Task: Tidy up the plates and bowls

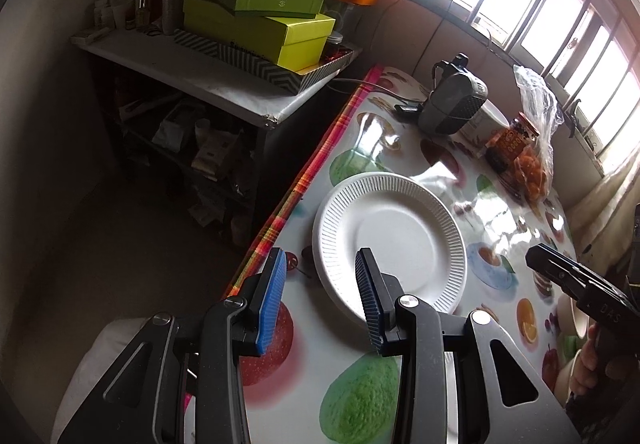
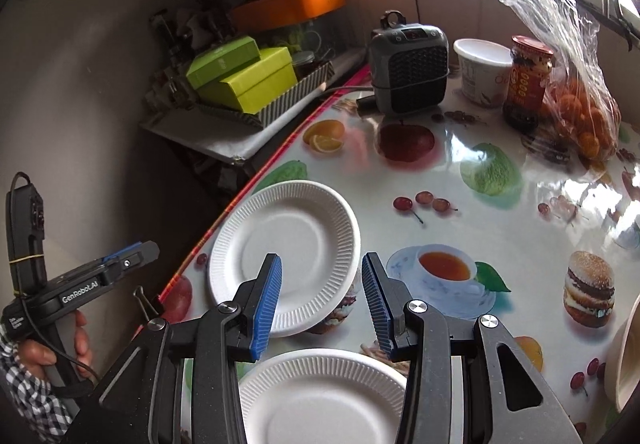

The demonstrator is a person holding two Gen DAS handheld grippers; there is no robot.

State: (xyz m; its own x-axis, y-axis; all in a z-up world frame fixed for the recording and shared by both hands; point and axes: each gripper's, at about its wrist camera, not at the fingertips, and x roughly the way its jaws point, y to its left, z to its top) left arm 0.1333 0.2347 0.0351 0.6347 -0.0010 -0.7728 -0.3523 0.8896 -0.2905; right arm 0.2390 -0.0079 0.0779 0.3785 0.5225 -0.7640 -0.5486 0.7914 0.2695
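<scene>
A white ribbed paper plate lies near the table's left edge; it also shows in the right wrist view. A second white paper plate lies nearer, under my right gripper. A beige bowl rim shows at the far right. My left gripper is open and empty, just above the first plate's near rim. My right gripper is open and empty, hovering between the two plates. The right gripper also shows in the left wrist view, and the left gripper in the right wrist view.
The fruit-print tablecloth covers the table. At the back stand a grey heater, a white tub, a red jar and a bag of oranges. A side shelf with green boxes stands left of the table.
</scene>
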